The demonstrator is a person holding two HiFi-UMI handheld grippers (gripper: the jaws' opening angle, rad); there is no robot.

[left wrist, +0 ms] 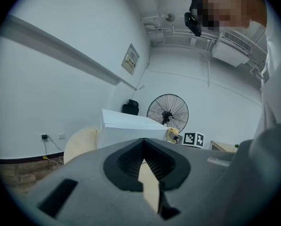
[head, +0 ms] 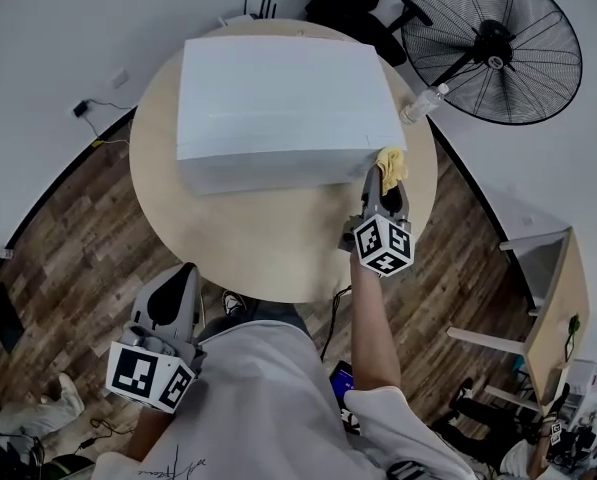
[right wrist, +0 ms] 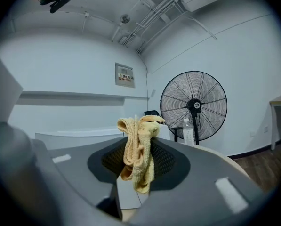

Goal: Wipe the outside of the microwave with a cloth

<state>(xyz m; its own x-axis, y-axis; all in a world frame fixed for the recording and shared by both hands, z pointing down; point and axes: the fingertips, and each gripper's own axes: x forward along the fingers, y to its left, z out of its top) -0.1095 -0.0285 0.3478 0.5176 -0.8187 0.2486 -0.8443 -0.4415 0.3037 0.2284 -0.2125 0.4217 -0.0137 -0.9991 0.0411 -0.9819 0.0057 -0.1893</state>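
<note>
Yellow cloth [head: 391, 163] clamped in right claw [head: 380, 175] by microwave [head: 278, 98] corner; next, likely press and sweep; left claw [head: 174, 303] closed, empty

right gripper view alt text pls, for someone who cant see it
The right tool is shut on a crumpled yellow cloth, held up in front of the camera. Behind it stand a large black fan and a clear water bottle.
</note>
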